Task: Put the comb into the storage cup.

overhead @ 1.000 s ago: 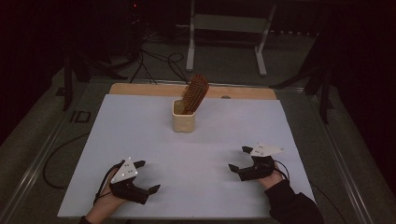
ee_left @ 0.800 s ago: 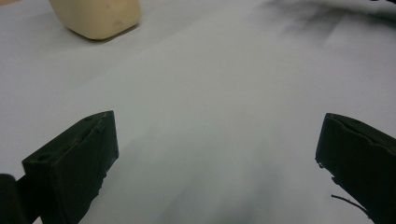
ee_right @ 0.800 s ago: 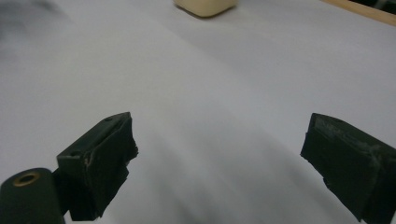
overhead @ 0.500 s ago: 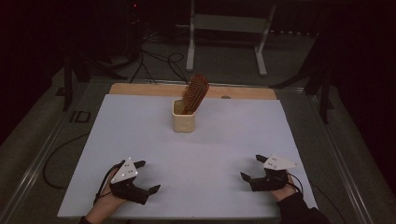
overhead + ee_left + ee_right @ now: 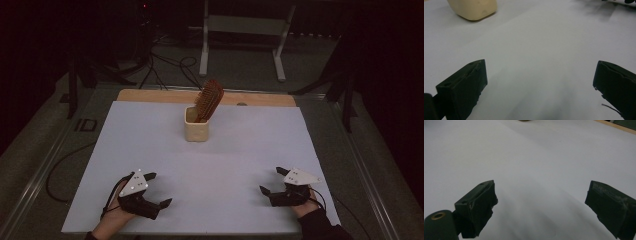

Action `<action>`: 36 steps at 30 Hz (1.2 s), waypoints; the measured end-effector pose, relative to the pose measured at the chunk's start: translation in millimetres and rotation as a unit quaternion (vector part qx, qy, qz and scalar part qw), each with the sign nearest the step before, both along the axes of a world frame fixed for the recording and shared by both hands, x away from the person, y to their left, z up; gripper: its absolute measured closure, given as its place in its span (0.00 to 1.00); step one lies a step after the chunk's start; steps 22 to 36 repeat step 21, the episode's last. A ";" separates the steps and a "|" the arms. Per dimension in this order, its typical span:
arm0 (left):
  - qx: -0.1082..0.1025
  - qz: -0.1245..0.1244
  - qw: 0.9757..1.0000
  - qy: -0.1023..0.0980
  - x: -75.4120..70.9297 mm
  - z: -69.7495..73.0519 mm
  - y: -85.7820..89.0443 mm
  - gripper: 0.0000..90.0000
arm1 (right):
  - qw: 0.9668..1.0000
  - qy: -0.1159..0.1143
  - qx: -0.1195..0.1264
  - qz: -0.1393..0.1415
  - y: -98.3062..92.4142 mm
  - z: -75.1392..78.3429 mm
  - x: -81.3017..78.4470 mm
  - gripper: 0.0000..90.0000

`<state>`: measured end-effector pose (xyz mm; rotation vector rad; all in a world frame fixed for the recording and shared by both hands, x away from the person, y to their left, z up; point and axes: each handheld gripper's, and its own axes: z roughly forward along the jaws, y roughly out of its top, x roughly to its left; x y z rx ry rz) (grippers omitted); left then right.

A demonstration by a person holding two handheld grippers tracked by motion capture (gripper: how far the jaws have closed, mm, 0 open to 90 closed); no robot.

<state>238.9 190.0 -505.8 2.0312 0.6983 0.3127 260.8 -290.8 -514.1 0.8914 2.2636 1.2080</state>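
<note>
A smooth white rectangular sheet (image 5: 150, 150) covers the table, with a light wooden strip (image 5: 150, 95) showing along its far edge. The left gripper (image 5: 161, 190), black with a grey three-cornered plate, rests near the sheet's near-left edge with its jaws spread wide and nothing between them. The right gripper (image 5: 271, 181), of the same build, sits near the near-right corner, its jaws likewise parted and empty. Between the two lies a broad stretch of bare sheet, and more bare sheet runs ahead of them. Well apart from both, near the far middle, stands a cream, squarish, rounded-cornered cup (image 5: 196, 126). A brown oval bristled hairbrush (image 5: 208, 99) stands in it, head up, leaning right.
</note>
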 end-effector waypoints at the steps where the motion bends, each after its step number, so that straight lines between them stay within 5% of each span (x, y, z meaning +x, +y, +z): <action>1: 0.002 0.001 1.000 -0.002 -0.3 0.1 -0.2 0.00 | 1.000 -0.001 -0.003 0.001 0.3 0.1 -0.1 0.09; 36: 0.000 0.004 1.000 -0.011 -1.6 2.6 1.5 0.00 | 1.000 -0.001 -0.001 0.006 1.4 1.3 -1.5 0.09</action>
